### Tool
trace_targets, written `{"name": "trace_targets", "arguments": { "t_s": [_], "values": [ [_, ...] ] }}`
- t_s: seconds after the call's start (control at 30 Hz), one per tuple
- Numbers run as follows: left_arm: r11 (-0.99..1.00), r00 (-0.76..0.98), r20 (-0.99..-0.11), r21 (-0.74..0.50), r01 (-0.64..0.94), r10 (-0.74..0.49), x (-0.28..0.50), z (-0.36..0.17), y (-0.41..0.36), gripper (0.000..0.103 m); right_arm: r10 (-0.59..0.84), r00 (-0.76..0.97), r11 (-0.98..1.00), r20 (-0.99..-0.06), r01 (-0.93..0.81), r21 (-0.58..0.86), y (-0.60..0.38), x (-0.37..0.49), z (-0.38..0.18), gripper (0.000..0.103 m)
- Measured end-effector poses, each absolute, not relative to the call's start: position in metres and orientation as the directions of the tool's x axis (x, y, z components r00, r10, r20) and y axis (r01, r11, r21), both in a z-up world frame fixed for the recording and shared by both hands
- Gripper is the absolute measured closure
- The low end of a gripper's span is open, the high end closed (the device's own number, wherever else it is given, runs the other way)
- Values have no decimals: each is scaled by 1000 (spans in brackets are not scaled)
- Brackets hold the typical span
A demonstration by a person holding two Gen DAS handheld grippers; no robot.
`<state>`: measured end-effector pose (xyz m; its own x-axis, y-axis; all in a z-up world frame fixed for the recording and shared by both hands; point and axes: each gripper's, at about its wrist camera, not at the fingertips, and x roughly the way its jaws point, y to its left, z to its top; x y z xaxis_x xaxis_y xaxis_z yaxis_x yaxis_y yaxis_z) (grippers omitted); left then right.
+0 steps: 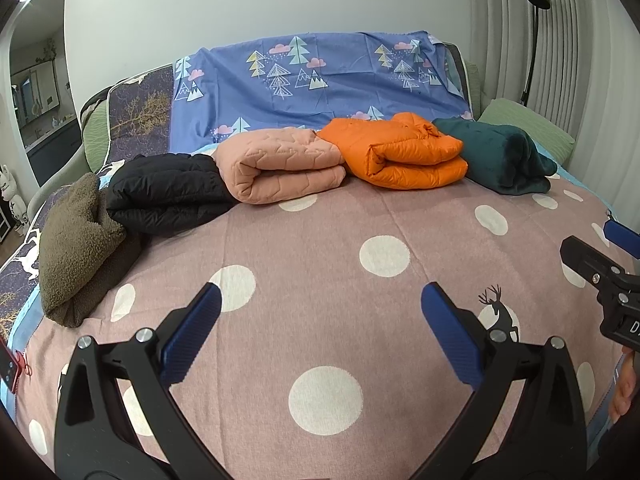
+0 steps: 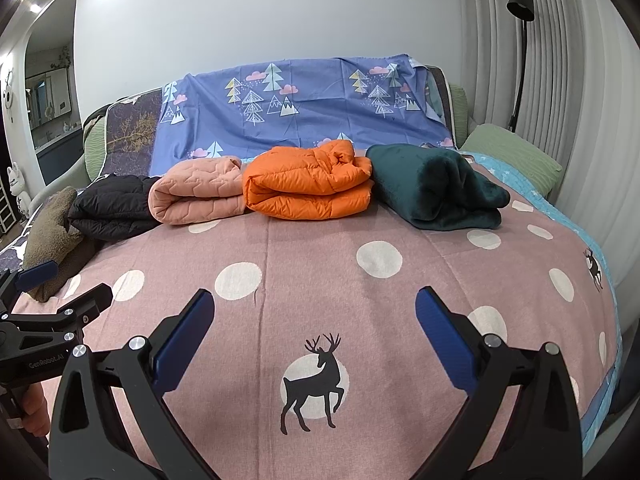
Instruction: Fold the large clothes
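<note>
Several folded garments lie in a row at the back of the bed: a brown fleece, a black puffer jacket, a pink quilted jacket, an orange down jacket and a dark green fleece. My left gripper is open and empty above the pink dotted blanket. My right gripper is open and empty above the deer print. Each gripper shows at the edge of the other's view, the right one and the left one.
A blue tree-print sheet hangs over the backrest. A green pillow lies at the right. A black floor lamp stands by the curtain. A red device sits at the left edge.
</note>
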<state>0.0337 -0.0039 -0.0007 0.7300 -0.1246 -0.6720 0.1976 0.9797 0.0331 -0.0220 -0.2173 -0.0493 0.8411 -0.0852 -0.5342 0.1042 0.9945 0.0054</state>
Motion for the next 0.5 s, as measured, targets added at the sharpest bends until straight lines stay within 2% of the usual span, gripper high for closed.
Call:
{"name": "trace_targets", "arguments": {
  "t_s": [0.5],
  "values": [
    [980,726,-677,34,195,-120,33,-4,-2,2,-85,841,995,-535,102,3,-216,-21,-50,2]
  ]
}}
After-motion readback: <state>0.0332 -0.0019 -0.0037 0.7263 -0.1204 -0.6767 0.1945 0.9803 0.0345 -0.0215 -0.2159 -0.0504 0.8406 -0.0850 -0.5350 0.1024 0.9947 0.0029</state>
